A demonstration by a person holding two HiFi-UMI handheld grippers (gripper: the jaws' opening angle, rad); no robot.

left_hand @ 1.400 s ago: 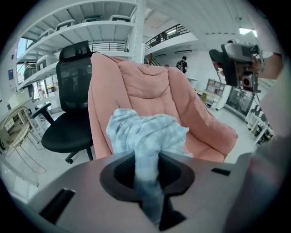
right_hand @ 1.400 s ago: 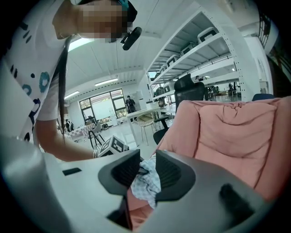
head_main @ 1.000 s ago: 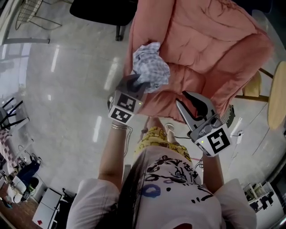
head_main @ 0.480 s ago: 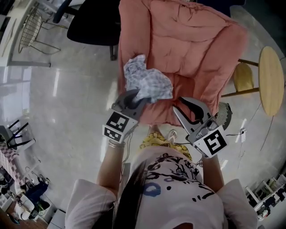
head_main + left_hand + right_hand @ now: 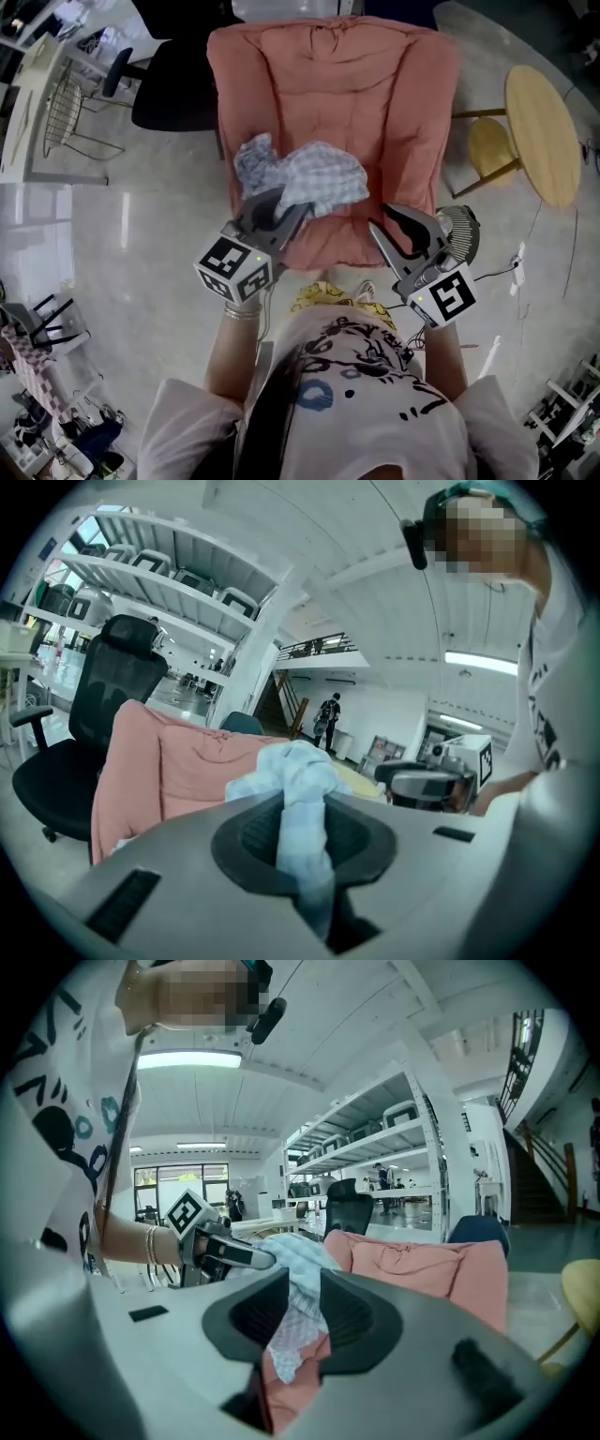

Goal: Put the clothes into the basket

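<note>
The crumpled pale blue-and-white checked cloth (image 5: 309,178) hangs bunched in the air at the middle of the head view, in front of the seat of a salmon-pink padded armchair (image 5: 375,94) that fills the upper centre of the frame. One twisted end of the cloth runs down into the left tongs (image 5: 286,208), which are clamped on it. In the left gripper view the fabric (image 5: 300,789) stands pinched between the two dark pads of those tongs (image 5: 302,808), with the rest of it piled just above them. The right tongs (image 5: 386,220) hover just to the right of the cloth, near it but apart from it, with the jaws standing slightly apart and empty. In the right gripper view the gap between the pads of these tongs (image 5: 302,1302) shows only the cloth (image 5: 295,1255) and the pink armchair (image 5: 422,1260) farther off. Both tongs point up the frame towards the armchair, their marker cubes nearest the person's white printed shirt (image 5: 375,375) at the bottom. A black office chair (image 5: 173,94) stands to the upper left of the armchair. A round wooden table (image 5: 544,131) and a yellow stool (image 5: 492,150) sit at the upper right, all on a glossy pale floor (image 5: 122,216).
</note>
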